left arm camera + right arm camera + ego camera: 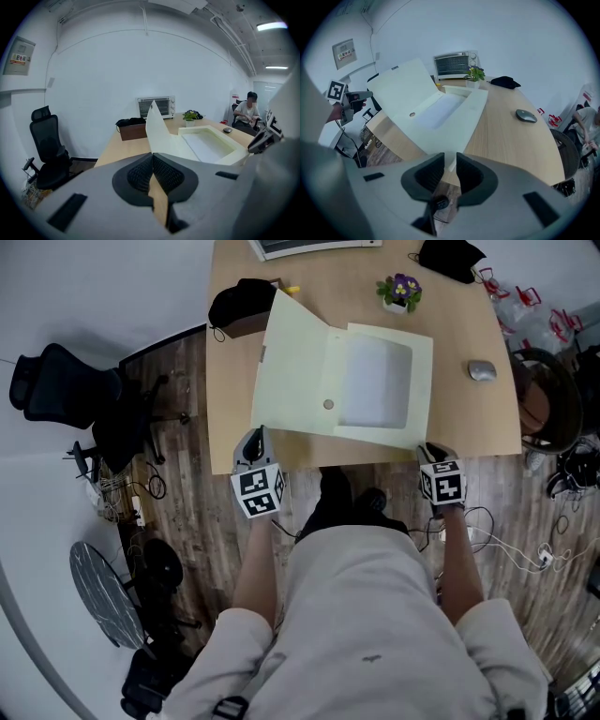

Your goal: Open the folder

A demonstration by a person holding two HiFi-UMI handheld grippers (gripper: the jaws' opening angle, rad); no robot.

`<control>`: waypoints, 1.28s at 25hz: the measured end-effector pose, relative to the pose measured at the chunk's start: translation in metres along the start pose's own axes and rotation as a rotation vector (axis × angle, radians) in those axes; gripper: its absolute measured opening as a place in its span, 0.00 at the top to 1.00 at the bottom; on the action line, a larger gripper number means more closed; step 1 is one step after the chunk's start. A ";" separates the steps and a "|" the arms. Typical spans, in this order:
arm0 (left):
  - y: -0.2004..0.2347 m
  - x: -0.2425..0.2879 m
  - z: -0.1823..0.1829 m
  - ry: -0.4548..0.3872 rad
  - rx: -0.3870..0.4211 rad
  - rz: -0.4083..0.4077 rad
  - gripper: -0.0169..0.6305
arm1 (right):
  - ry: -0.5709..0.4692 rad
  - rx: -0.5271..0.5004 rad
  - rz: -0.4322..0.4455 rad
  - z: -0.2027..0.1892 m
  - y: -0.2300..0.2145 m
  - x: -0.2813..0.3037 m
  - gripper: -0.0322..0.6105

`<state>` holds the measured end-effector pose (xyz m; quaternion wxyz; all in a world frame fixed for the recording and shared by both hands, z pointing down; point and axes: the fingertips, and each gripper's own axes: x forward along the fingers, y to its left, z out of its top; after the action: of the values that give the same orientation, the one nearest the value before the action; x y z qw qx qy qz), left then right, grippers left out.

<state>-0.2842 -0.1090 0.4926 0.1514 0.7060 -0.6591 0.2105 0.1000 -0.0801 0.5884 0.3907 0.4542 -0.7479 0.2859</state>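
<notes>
Lap [366,615] of person is seen nearest, both grippers held out at near edge of desk [469,324]. Folder [380,381] is laid mid-desk, cover [295,371] already swung up and leaning left, inside exposed. Left gripper [255,437] is closed on nothing, just off cover's near corner. Right gripper [427,452] is clamped on near right corner of Folder. Opening is judged nearly done; cover not yet laid flat

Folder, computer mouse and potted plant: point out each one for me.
folder [292,371], head view, on its raised left flap.
computer mouse [482,370], head view, middle of its grey top.
potted plant [404,286], head view, on its purple flowers.
</notes>
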 end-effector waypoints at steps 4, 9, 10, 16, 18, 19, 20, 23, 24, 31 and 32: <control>0.009 0.002 -0.008 0.029 -0.010 0.020 0.97 | 0.006 0.000 -0.006 0.001 -0.001 -0.001 0.83; 0.020 0.009 -0.025 0.074 -0.027 0.050 0.97 | 0.009 0.020 -0.022 0.002 -0.010 -0.001 0.83; 0.021 0.010 -0.029 0.084 -0.028 0.055 0.97 | 0.010 0.024 -0.025 0.002 -0.012 -0.001 0.83; 0.029 0.014 -0.048 0.134 -0.032 0.065 0.97 | 0.013 0.037 -0.041 0.003 -0.018 -0.001 0.83; 0.031 0.016 -0.053 0.146 -0.034 0.068 0.97 | 0.014 0.039 -0.043 0.003 -0.020 0.000 0.83; 0.032 0.017 -0.055 0.152 -0.035 0.069 0.97 | 0.014 0.039 -0.045 0.003 -0.020 0.000 0.83; 0.033 0.018 -0.057 0.157 -0.036 0.070 0.97 | 0.015 0.040 -0.047 0.003 -0.020 -0.001 0.83; 0.037 0.021 -0.062 0.172 -0.036 0.068 0.96 | 0.017 0.045 -0.049 0.003 -0.019 -0.001 0.84; 0.038 0.022 -0.064 0.178 -0.036 0.067 0.97 | 0.017 0.049 -0.050 0.003 -0.019 -0.001 0.84; 0.042 0.028 -0.078 0.221 -0.029 0.063 0.97 | 0.020 0.059 -0.060 0.003 -0.021 -0.001 0.84; 0.043 0.029 -0.080 0.228 -0.030 0.062 0.97 | 0.022 0.058 -0.062 0.004 -0.021 -0.001 0.84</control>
<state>-0.3336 -0.0986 0.5739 0.2292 0.6543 -0.6623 0.2841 0.1184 -0.0915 0.5867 0.3943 0.4851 -0.7205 0.3002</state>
